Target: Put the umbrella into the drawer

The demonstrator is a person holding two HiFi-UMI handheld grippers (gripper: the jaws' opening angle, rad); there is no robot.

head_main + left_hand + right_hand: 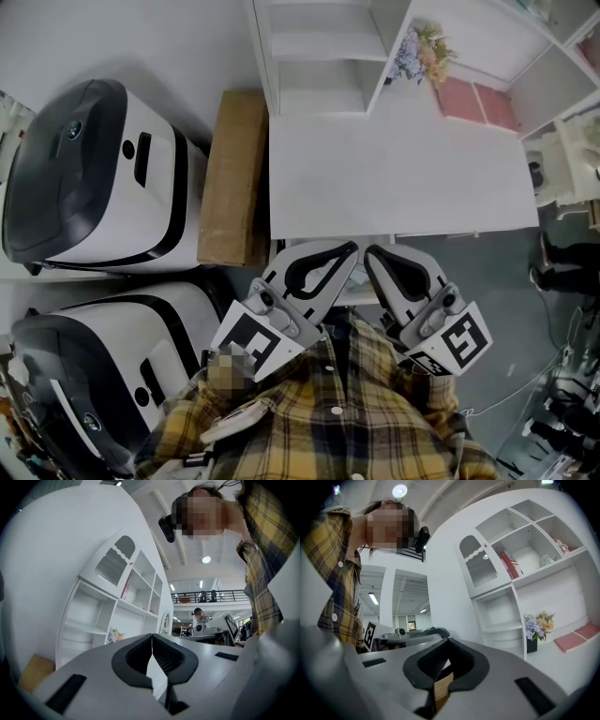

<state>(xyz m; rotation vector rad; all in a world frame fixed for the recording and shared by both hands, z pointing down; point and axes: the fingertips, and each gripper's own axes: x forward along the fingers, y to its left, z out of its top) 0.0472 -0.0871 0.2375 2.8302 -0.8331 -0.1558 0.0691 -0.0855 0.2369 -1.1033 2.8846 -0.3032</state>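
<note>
The left gripper (152, 641) is shut, its black pads (136, 660) meeting in a thin seam with nothing between them. The right gripper (448, 644) is shut and empty too. Both point level, tips close together but apart, at the near edge of a white desk (394, 178). Their marker cubes (253, 342) sit against the person's plaid shirt (347, 412).

The desk top is bare in front. At its back stand white shelves (319, 56), a bunch of flowers (422, 52) and pink books (473, 101) lying flat. A brown box (232, 178) stands against the desk's left side. Further left are two white-and-black machines (94, 178), one behind the other.

The umbrella cannot be made out in any view.
</note>
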